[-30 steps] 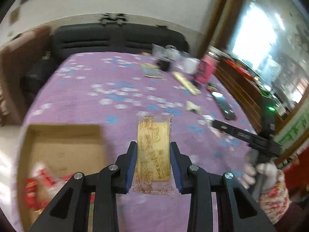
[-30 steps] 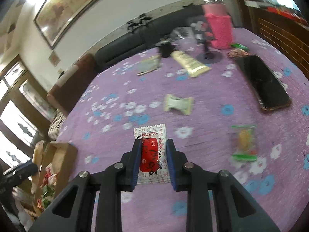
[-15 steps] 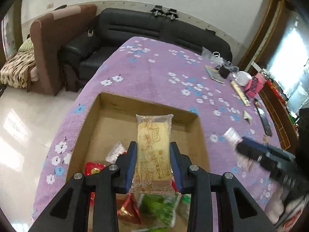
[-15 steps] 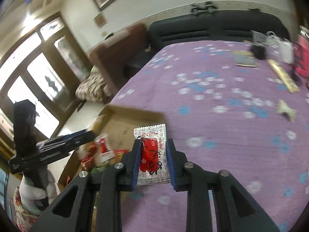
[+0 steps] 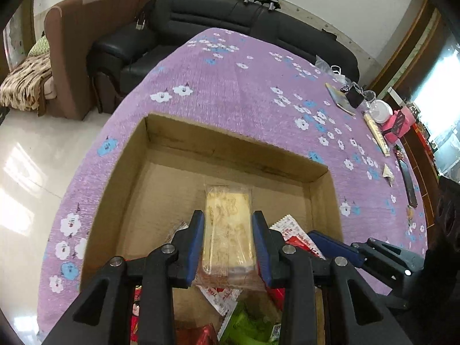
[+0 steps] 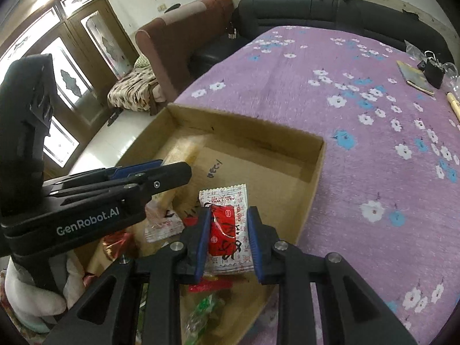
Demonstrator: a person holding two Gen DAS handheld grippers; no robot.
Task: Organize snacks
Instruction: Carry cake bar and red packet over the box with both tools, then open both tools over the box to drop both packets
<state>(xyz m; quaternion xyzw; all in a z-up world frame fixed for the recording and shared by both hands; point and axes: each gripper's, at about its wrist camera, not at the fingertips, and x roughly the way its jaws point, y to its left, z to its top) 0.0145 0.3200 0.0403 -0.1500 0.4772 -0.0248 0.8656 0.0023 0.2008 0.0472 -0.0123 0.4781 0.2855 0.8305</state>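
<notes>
A shallow cardboard box (image 5: 230,143) (image 6: 247,126) rests on the purple flowered tablecloth (image 5: 244,86). My left gripper (image 5: 228,218) is shut on a yellow cake in a clear wrapper (image 5: 227,230), held over the box. My right gripper (image 6: 227,215) is shut on a red and white snack packet (image 6: 227,224), also above the box, near its right wall. Each gripper appears in the other's view: the right gripper (image 5: 339,247) beside the left one, the left gripper (image 6: 138,175) at the left. Several red, green and white snack packets (image 5: 247,325) (image 6: 164,224) lie in the near end of the box.
Far right on the table lie a long yellow pack (image 5: 376,135), a small wrapped snack (image 5: 388,174), a dark phone (image 5: 408,184), a notebook (image 6: 414,77), cups and a pink object (image 5: 398,123). A black sofa (image 5: 258,20) and a brown armchair (image 5: 77,57) stand beyond the table.
Both grippers have swung from the middle of the table to above the cardboard box, each carrying its snack. They now hang side by side and lower over the box.
</notes>
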